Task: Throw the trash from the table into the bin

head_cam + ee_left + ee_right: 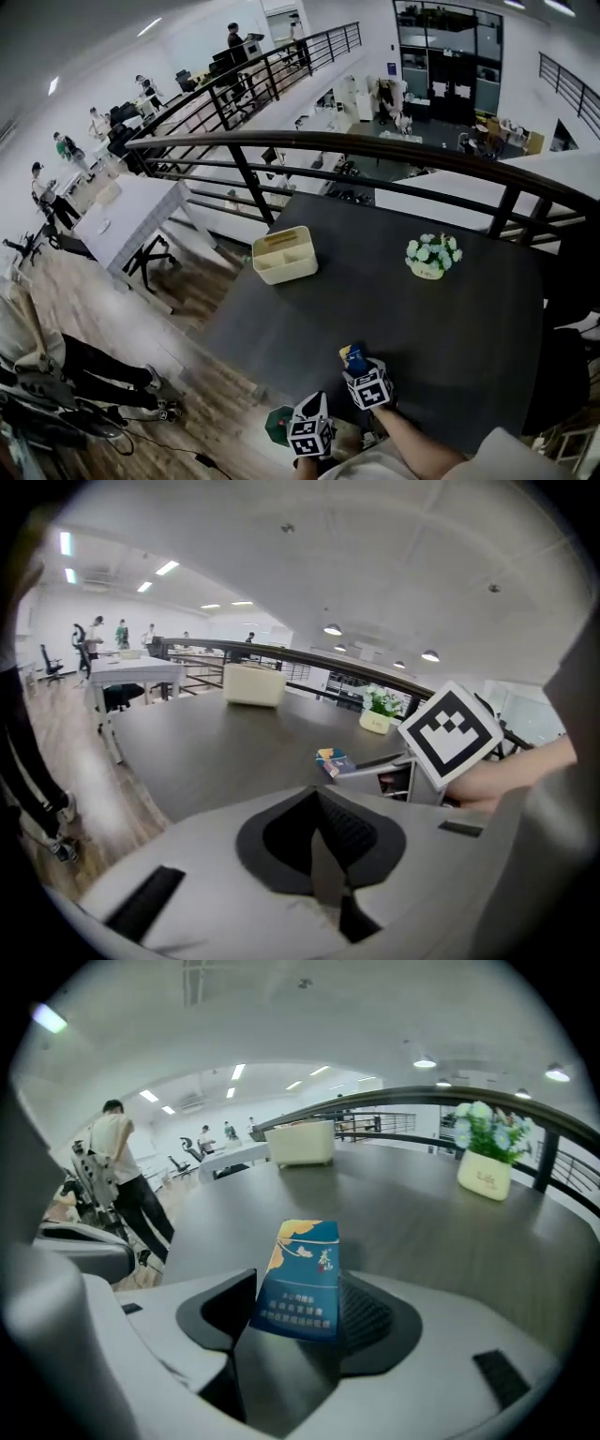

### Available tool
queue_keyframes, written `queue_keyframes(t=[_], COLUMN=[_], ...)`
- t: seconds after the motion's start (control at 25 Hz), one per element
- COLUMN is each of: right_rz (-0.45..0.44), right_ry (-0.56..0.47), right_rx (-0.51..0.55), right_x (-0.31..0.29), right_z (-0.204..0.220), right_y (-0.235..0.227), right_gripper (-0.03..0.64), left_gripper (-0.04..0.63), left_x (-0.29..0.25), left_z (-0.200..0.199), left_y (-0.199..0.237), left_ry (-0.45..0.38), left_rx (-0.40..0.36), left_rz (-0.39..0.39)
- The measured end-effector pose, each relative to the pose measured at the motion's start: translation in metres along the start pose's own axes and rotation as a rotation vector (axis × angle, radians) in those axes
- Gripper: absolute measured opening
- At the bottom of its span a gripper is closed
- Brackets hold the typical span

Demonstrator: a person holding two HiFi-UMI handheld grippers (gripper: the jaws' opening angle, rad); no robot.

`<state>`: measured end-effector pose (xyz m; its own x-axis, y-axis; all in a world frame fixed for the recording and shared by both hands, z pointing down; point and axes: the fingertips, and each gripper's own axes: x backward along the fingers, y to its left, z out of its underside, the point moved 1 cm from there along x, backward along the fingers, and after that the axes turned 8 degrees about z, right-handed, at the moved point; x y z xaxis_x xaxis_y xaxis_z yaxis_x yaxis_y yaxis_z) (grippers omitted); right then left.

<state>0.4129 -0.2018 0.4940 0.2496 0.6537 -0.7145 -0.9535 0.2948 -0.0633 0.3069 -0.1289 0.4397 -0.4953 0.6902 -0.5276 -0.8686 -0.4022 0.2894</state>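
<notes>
My right gripper [355, 360] hovers over the near edge of the dark table [441, 328], shut on a blue cigarette pack [302, 1279] that stands upright between its pads. The same pack [333, 760] also shows in the left gripper view, sticking out of the right gripper's tip. My left gripper [314, 405] hangs just left of the right one, beyond the table's near corner. Its jaws meet with nothing between them [323, 855]. A green, round object [276, 424] sits low beside the left gripper, mostly hidden; I cannot tell if it is the bin.
A cream box [284, 254] stands at the table's far left and a pot of white flowers [432, 255] at its far right. A dark railing [375, 145] runs behind the table. Wooden floor, a white table [131, 220] and people lie to the left.
</notes>
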Motion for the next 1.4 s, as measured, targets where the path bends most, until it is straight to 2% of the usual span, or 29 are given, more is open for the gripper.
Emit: queue_keyframes(t=[0.16, 0.32, 0.48, 0.68, 0.84, 1.0, 1.08, 1.2, 1.4], right_rz=[-0.106, -0.222, -0.292, -0.337, -0.324, -0.327, -0.329, -0.295, -0.201], right_ry=[-0.002, 0.009, 0.012, 0.015, 0.045, 0.074, 0.048, 0.003, 0.099], right_rx=[0.073, 0.175, 0.259, 0.316, 0.302, 0.267, 0.301, 0.349, 0.181], right_x=[-0.014, -0.013, -0.013, -0.013, -0.027, 0.022, 0.052, 0.065, 0.075], right_z=[-0.015, -0.011, -0.007, 0.007, 0.032, 0.045, 0.062, 0.099, 0.151], right_y=[0.06, 0.132, 0.185, 0.243, 0.278, 0.303, 0.308, 0.31, 0.296], right_gripper=[0.295, 0.295, 0.295, 0.295, 0.295, 0.296, 0.296, 0.296, 0.296], left_gripper=[0.025, 0.025, 0.025, 0.025, 0.025, 0.026, 0.025, 0.026, 0.025], left_x=[0.053, 0.115, 0.146, 0.173, 0.195, 0.24, 0.252, 0.263, 0.28], left_z=[0.021, 0.044, 0.058, 0.078, 0.093, 0.089, 0.102, 0.132, 0.184], left_y=[0.039, 0.078, 0.094, 0.126, 0.168, 0.178, 0.173, 0.174, 0.172], left_ry=[-0.057, -0.095, -0.106, -0.101, -0.112, -0.139, -0.149, -0.141, -0.118], left_rx=[0.087, 0.192, 0.234, 0.257, 0.243, 0.231, 0.253, 0.268, 0.273], left_rz=[-0.145, -0.298, -0.342, -0.347, -0.338, -0.323, -0.296, -0.252, -0.184])
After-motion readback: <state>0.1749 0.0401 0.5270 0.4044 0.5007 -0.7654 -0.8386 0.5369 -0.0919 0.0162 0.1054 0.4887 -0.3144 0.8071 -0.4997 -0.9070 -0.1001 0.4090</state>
